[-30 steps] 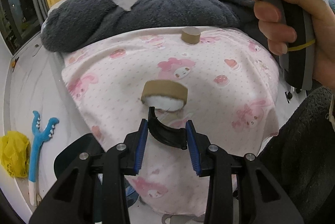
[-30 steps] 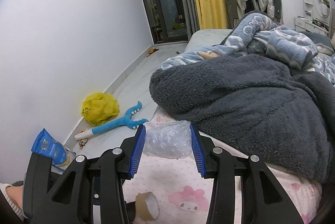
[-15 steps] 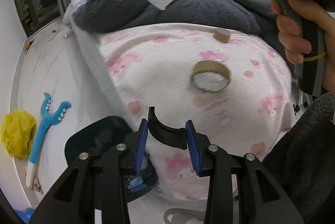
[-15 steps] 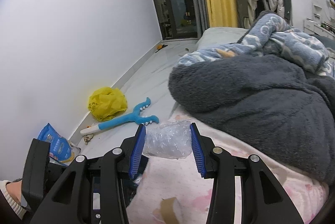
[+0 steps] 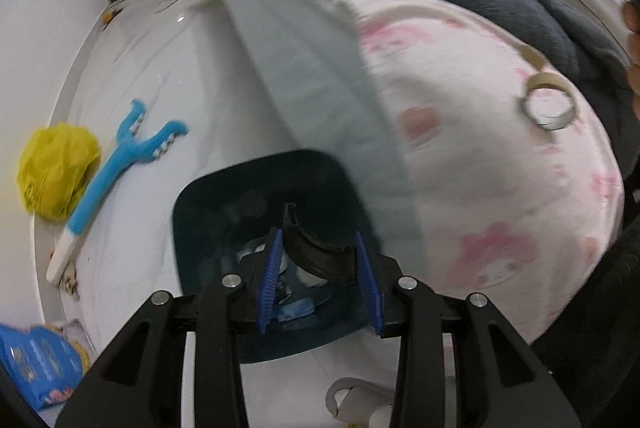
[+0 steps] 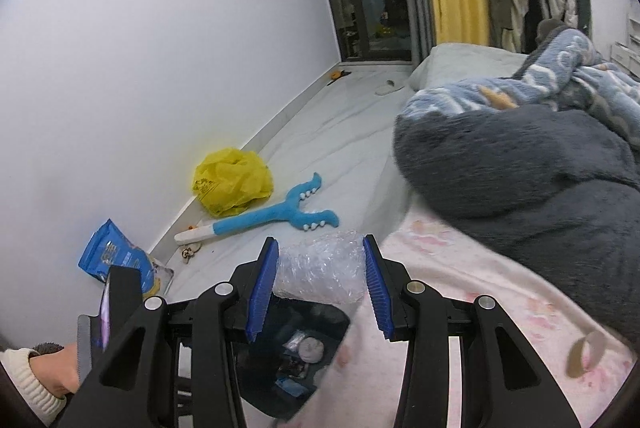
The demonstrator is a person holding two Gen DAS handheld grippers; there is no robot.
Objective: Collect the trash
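Note:
My left gripper (image 5: 318,278) is shut on a curved black plastic piece (image 5: 320,252) and holds it right above the open dark blue trash bin (image 5: 200,211) on the floor beside the bed. The bin (image 6: 332,320) holds several scraps. My right gripper (image 6: 320,286) is shut on a crumpled clear plastic wrap (image 6: 320,270), above the bin's near edge and the pink bed sheet (image 6: 460,292). A cardboard tape ring (image 5: 550,103) lies on the pink sheet (image 5: 480,147); one (image 6: 582,354) shows at the right wrist view's lower right.
On the white floor lie a yellow plastic bag (image 5: 56,167), a blue toy (image 5: 120,163) and a blue snack packet (image 5: 36,364). A grey fleece blanket (image 6: 520,179) and a blue patterned blanket (image 6: 560,79) cover the bed. A slipper (image 5: 360,404) lies below the bin.
My left gripper has swung left off the bed, carrying the black piece over the trash bin. My right gripper has moved left with the plastic wrap toward the bin.

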